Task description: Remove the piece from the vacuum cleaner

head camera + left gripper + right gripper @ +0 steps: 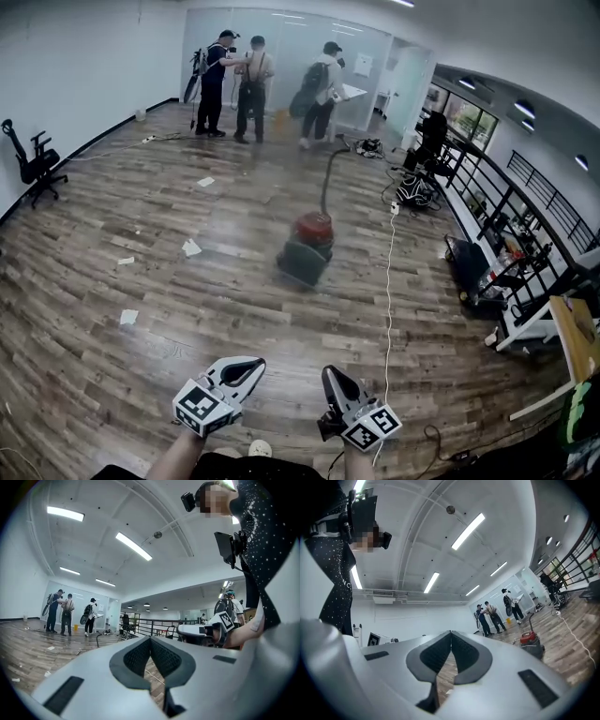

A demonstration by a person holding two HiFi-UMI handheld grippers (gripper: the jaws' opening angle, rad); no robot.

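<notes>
White hand-held grippers [255,363] [329,372], marker cubes [200,405]; black speckled top [269,550].

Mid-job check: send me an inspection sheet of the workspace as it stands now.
Surface: wood-plank floor, open.
Job's things: red vacuum cleaner stands mid-floor, its hose rising behind it; far from both claws; piece to remove not discernible.
Clutter: paper scraps scattered over the floor's left half.
Grippers: left claw shut, empty; right claw shut, empty.
Cables: white cable runs along the floor right of the vacuum cleaner.
Surroundings: three people at the glass wall; office chair by the left wall; railing on the right.
</notes>
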